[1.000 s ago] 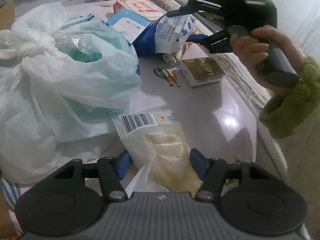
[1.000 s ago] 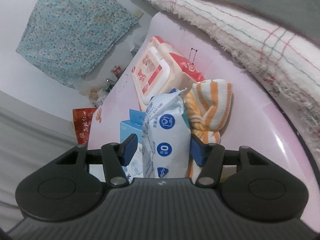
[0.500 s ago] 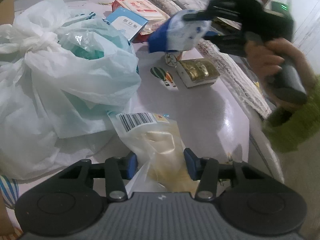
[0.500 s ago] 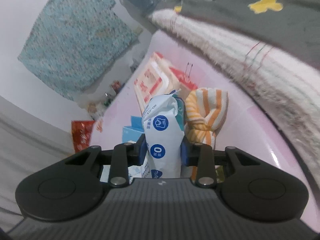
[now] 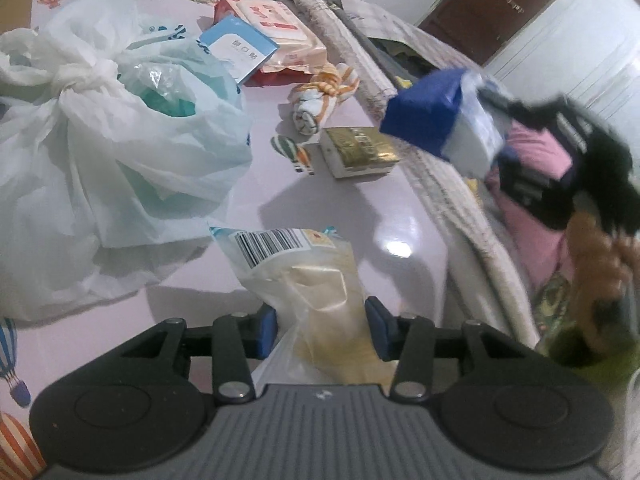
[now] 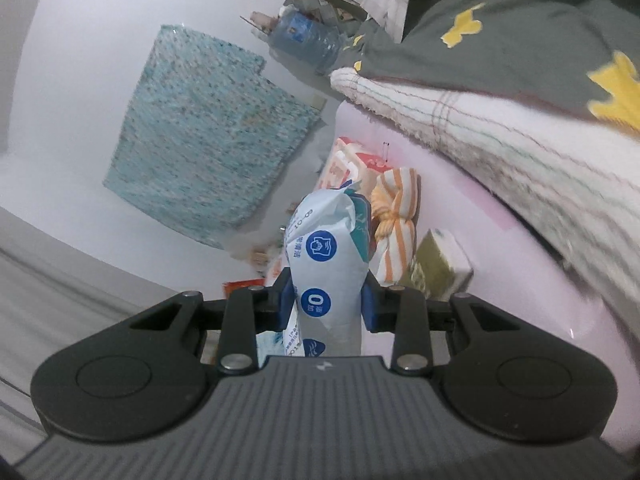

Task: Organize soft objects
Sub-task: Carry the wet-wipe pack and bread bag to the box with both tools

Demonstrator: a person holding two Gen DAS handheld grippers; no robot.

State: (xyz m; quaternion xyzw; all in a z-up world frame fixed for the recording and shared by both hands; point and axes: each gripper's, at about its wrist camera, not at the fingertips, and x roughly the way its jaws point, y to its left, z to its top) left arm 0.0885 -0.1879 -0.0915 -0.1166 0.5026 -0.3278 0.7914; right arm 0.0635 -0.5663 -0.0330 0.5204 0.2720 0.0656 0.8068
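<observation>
A clear plastic bag (image 5: 316, 280) with a barcode label and pale cream contents lies on the pink table (image 5: 352, 216). It sits between the blue pads of my left gripper (image 5: 320, 328), whose jaws are closing and touch both of its sides. My right gripper (image 6: 325, 306) is shut on a white and blue soft pack (image 6: 324, 256) and holds it in the air. In the left wrist view the same pack (image 5: 424, 120) hangs blurred past the table's right edge, with a hand (image 5: 600, 264) behind it.
A big knotted white plastic bag (image 5: 100, 140) fills the table's left. Behind lie a blue box (image 5: 238, 46), a red and cream wipes pack (image 5: 276, 20), an orange-striped rolled cloth (image 5: 320, 96) and a gold box (image 5: 360, 150). A fringed towel (image 5: 440, 184) lines the right edge.
My right gripper closed on the white and blue pack, lifted it off the table and swung it right, past the edge. My left gripper's jaws narrowed onto the clear bag.
</observation>
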